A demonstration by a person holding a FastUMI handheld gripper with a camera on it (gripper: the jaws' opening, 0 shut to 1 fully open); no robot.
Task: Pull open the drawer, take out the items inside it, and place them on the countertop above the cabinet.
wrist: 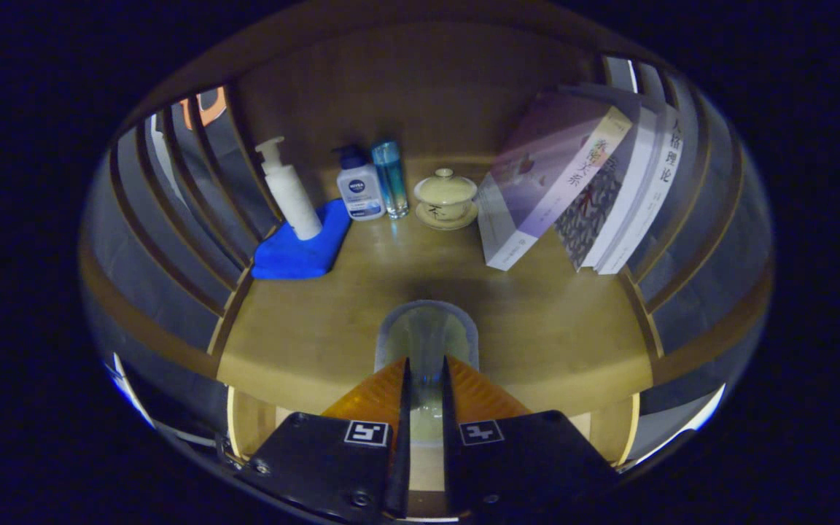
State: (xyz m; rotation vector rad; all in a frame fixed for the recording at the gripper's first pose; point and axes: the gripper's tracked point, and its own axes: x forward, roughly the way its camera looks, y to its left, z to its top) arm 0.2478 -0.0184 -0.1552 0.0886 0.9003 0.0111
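Note:
My gripper [425, 362] is shut on a clear glass cup [426, 328]. Its fingers pinch the cup's near wall, and the cup stands out just ahead of them, over the front part of the wooden countertop [303, 328]. I cannot tell whether the cup touches the wood. Below the countertop's front edge, pale wooden drawer walls [245, 423] show on both sides of the fingers.
At the back stand a white pump bottle [290, 191] on a blue cloth [296, 251], a white bottle with a blue cap [359, 186], a slim blue bottle [390, 179] and a lidded tea bowl on a saucer [446, 198]. Several books [580, 182] lean at the right. Slatted walls close both sides.

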